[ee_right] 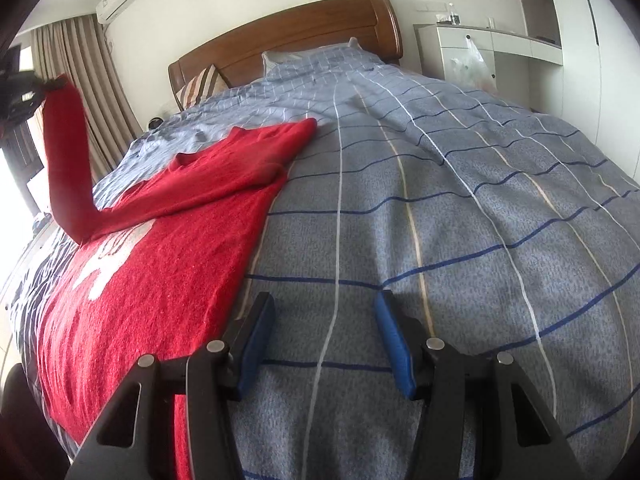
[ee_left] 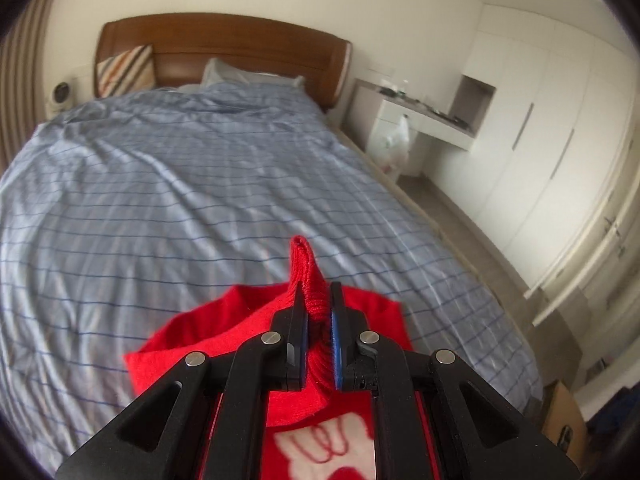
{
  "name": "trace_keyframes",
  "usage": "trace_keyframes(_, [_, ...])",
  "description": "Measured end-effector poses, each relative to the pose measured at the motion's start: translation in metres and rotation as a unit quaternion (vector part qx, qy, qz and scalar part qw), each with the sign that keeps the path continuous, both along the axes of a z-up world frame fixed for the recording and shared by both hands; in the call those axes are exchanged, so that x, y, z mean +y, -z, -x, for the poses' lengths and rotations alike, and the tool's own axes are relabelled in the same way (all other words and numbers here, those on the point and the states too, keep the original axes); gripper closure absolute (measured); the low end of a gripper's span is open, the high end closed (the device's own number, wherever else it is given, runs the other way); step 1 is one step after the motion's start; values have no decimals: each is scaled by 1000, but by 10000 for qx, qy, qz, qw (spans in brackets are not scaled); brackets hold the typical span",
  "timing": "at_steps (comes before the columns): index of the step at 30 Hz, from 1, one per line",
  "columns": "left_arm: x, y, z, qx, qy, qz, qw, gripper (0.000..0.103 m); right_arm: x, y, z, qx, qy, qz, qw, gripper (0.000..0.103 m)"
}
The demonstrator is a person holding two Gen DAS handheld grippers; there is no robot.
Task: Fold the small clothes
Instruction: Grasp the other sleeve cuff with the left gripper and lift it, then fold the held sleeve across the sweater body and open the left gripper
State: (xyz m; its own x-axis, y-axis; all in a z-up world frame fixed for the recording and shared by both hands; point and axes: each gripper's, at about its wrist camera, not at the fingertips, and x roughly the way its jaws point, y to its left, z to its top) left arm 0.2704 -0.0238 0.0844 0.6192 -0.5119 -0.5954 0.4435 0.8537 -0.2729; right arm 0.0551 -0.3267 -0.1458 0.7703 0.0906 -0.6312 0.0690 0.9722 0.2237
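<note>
A small red sweater (ee_right: pixel 160 248) with a white print lies flat on the blue striped bedcover (ee_right: pixel 440 200). My left gripper (ee_left: pixel 318 304) is shut on the cuff of one red sleeve (ee_left: pixel 306 276) and holds it lifted above the sweater's body (ee_left: pixel 224 332). In the right wrist view that sleeve (ee_right: pixel 66 160) rises steeply to the left gripper (ee_right: pixel 20 92) at the far left. My right gripper (ee_right: pixel 324 312) is open and empty, low over the bedcover just right of the sweater's edge.
A wooden headboard (ee_left: pixel 224 44) with a striped cushion (ee_left: pixel 124 70) and a pillow (ee_left: pixel 240 76) is at the far end. A white desk (ee_left: pixel 424 116) with a plastic bag (ee_left: pixel 394 144) and white wardrobes (ee_left: pixel 532 128) stand to the right. Curtains (ee_right: pixel 84 80) hang on the left.
</note>
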Motion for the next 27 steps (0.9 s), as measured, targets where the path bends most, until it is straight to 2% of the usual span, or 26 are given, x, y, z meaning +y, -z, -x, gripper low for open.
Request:
trace_keyframes(1, [-20,10,0,77,176,-22,9998,90,0,0,0,-5,-4,-7,10000,50])
trace_keyframes(2, [-36,22,-2,216,308,-54,9993,77,0,0,1,-13,-9,-16,10000,50])
trace_keyframes(3, [-48,35,-2,397,385,-83,9984,51,-1,0,1,-19,-14,-29,10000,50])
trace_keyframes(5, [-51,57,5,602,286,-80,9977,30,-2,1,2,-28,-24,-60,10000,50])
trace_keyframes(8, [-27,83,20,775,162,-45,9968,29,-3,1,3,-38,-38,-90,9999,50])
trace_keyframes(11, [13,106,40,813,-278,-383,9956,29,-2,2,2,-31,-38,-57,10000,49])
trace_keyframes(14, [68,133,67,869,-748,-828,9899,28,0,2,2,-36,-35,4,10000,48])
trace_keyframes(17, [106,160,108,1078,-955,-929,9852,28,2,-2,3,47,-36,89,9999,48])
trace_keyframes(20, [114,180,153,1095,-972,-1018,9840,28,11,-20,12,164,-237,318,9991,48])
trace_keyframes(23, [104,194,185,1033,-977,-1281,9815,28,36,-37,40,157,-855,586,9945,48])
trace_keyframes(25, [97,204,198,1025,-1044,-1477,9782,24,60,-33,56,401,-1285,991,9859,44])
trace_keyframes(27, [91,211,208,972,-1110,-1639,9754,17,77,-14,65,813,-1420,1419,9763,44])
